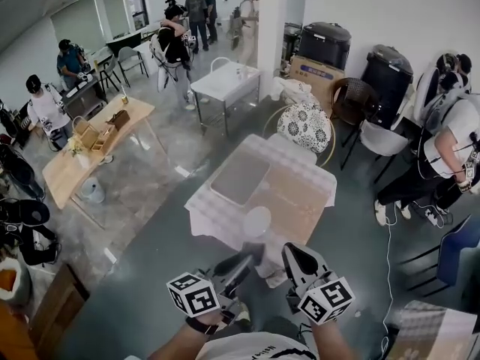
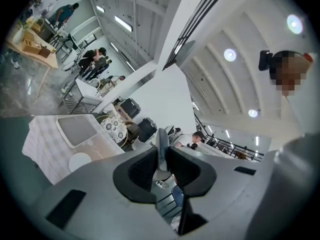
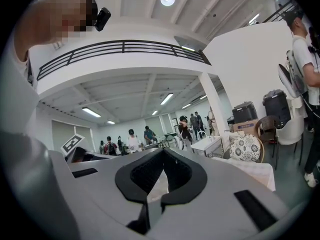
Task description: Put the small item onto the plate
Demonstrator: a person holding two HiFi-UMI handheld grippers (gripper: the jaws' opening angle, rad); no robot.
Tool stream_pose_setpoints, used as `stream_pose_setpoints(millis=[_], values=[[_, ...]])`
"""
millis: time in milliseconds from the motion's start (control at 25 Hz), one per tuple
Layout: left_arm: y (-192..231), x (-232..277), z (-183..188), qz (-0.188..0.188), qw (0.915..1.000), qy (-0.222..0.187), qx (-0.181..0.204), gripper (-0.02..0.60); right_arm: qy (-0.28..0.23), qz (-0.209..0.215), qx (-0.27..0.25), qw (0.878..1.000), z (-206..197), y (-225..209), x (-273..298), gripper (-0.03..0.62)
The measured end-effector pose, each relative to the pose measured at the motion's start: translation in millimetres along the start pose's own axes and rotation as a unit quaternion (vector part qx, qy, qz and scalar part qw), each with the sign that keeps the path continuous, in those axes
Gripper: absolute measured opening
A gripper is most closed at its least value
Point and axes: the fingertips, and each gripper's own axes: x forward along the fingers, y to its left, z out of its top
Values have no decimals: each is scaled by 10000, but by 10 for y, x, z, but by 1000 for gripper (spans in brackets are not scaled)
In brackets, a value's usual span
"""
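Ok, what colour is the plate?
White; the plate shows best in the head view.

Tablecloth (image 1: 309,201) ahead of right tongs (image 1: 295,252): matt checked cloth | tray (image 1: 240,177) on it: smooth matt grey | plate (image 1: 257,221) just ahead of left tongs (image 1: 251,255): smooth white | floor (image 1: 146,265): glossy

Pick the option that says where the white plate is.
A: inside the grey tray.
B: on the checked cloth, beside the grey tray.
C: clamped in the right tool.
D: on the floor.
B: the white plate lies flat on the checked cloth near its front edge, just outside the grey tray.
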Motion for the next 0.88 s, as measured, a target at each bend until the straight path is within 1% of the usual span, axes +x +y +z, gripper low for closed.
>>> stream_pose_setpoints(millis=[280, 480, 600, 880], values=[[336, 136, 74, 64, 9998, 30, -158, 78, 118, -38, -8, 9999, -55, -112, 266, 14], [617, 301, 159, 226, 9995, 33, -205, 78, 177, 26, 64, 9998, -89, -292, 553, 15], [785, 451, 189, 361, 9991, 54, -221, 78, 239, 90, 121, 9996, -103, -457, 726, 14], [1238, 929, 236, 578, 9978, 78, -326, 78, 407, 250, 76, 9988, -165, -965, 1179, 15]])
